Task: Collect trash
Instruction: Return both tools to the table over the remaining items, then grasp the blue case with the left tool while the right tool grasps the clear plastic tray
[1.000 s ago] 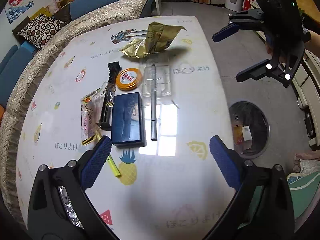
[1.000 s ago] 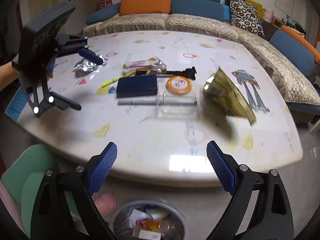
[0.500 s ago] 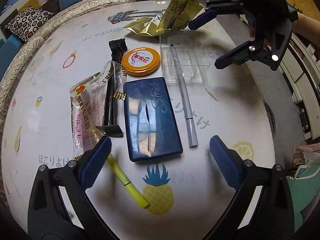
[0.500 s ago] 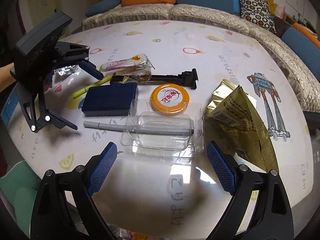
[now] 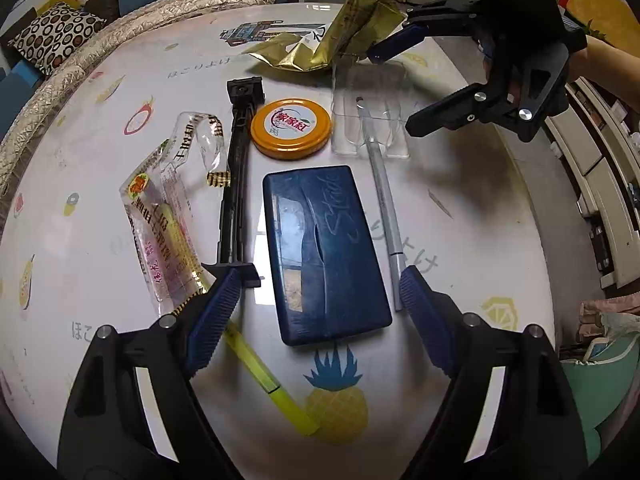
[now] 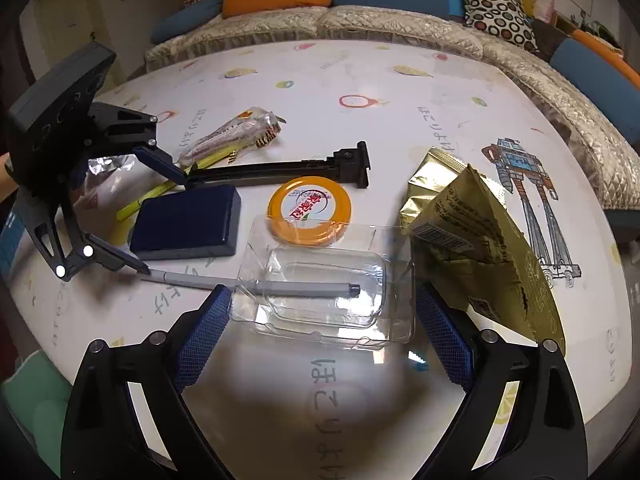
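Now, left gripper [image 5: 316, 300]: my fingers are spread wide, holding nothing; the navy case [image 5: 324, 252] lies between the tips, not touched as far as I can tell.
Left fingertips: one blue pad [image 5: 212, 316] sits over the yellow highlighter [image 5: 268, 384] and the foot of the black bracket [image 5: 236, 184]; the other is beside the near end of the grey pen [image 5: 386, 208].
Right gripper [image 6: 320, 328]: my fingers are spread wide here too, gripping nothing, with the clear plastic blister tray [image 6: 328, 292] between them on the table [image 6: 360, 80].
Tray contact: the pads are just beside its two short edges; I cannot tell whether they touch.
Pen: its tip end lies across the tray.
Gold foil wrapper [image 6: 480, 236]: crumpled, just right of the tray, by my right finger.
Snack wrapper [image 5: 164, 220]: clear, printed, flat on the table left of the black bracket.
Orange lid [image 6: 310, 210]: behind the tray, overlapped by its far edge.
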### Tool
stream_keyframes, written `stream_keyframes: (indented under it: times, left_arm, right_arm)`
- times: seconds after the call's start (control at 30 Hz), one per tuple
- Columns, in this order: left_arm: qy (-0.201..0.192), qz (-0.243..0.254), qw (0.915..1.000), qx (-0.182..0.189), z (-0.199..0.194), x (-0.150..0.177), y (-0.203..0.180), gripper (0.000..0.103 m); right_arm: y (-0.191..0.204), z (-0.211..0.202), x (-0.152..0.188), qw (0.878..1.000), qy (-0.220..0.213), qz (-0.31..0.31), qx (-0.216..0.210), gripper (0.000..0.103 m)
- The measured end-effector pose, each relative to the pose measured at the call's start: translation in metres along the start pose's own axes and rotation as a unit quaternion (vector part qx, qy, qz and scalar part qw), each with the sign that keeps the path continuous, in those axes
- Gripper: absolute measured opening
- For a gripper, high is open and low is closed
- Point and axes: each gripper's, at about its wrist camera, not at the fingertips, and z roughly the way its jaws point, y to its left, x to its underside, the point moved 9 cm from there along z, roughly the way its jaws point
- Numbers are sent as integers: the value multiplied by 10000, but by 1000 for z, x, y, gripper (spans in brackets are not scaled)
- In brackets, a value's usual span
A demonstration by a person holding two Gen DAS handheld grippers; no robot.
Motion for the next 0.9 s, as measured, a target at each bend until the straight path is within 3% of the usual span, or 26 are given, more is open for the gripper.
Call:
stream_keyframes:
  times: [0.17, 0.27, 0.33, 0.57, 0.9]
  left_arm:
    - [20, 14, 9999, -98, 4, -4, 3, 71]
    - [83, 125, 9996, -226, 6, -4, 2, 59]
    - [101, 120, 9995, -275, 4, -4, 3, 51]
    - [110, 153, 9992, -350, -6, 3, 2, 51]
    - [26, 234, 9989, -404, -34, 1, -16, 50]
  right_arm:
    - [2, 10, 5, 9996, 216, 115, -157, 92]
    - [5, 19, 7, 9993, 371, -29, 52, 92]
    - [7, 21, 8, 9993, 369, -5, -29, 90]
    - [7, 8, 6, 9997, 238, -20, 43, 84]
    - [26, -38, 9, 9997, 47, -84, -233, 84]
